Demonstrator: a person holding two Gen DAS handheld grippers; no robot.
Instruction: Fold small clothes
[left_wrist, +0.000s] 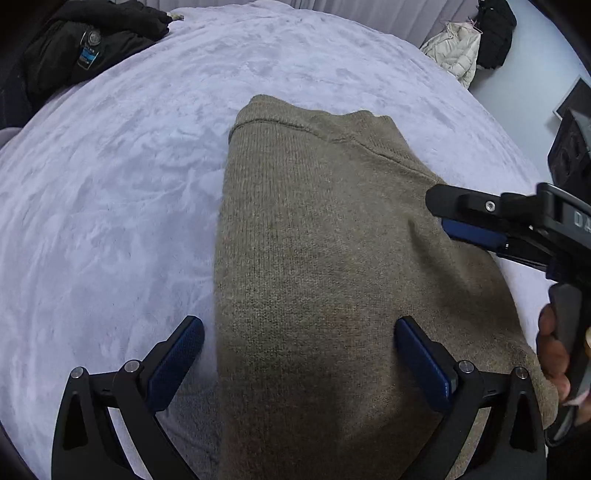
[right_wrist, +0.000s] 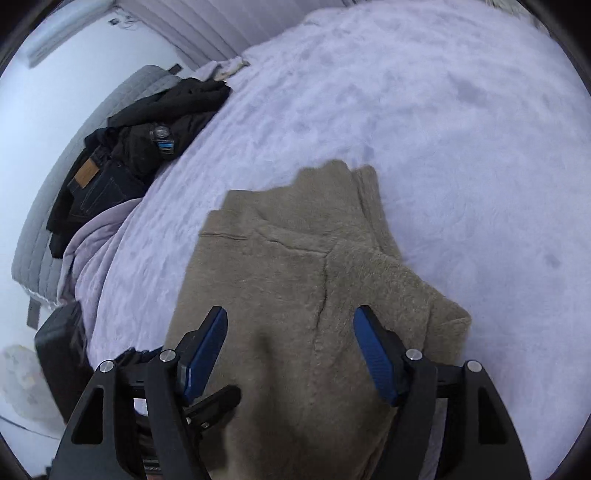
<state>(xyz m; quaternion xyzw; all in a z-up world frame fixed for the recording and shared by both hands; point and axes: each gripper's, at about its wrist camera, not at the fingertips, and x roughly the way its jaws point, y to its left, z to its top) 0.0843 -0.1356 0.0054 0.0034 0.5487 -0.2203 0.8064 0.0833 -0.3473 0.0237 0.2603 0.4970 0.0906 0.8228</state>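
Pale lilac plush bedding (left_wrist: 129, 184) covers the bed and fills most of both views, with a ribbed grey headboard (right_wrist: 177, 33) along the top of the right wrist frame. On it lies the olive-brown knitted sweater (left_wrist: 325, 240), folded into a long panel that runs from the middle of the left wrist frame down to its bottom edge; in the right wrist view it spreads from the centre to the bottom, a narrower part of it lying on the bedding at the upper middle. A heap of black clothing (left_wrist: 92, 44) sits in the upper left of the left wrist frame, and in the right wrist view dark jeans with a tan patch (right_wrist: 96, 184) lie with it at the left. A cream quilted jacket (left_wrist: 454, 51) hangs at the upper right of the left wrist frame. The left gripper (left_wrist: 299, 328) has its jaws spread wide above the sweater's left edge, one blue pad over the bedding and one over the knit, holding nothing. The right gripper (right_wrist: 290, 321) has its jaws well apart over the sweater with nothing pinched between them; in the left wrist view it enters from the right edge, gripped by a hand (left_wrist: 554, 350).
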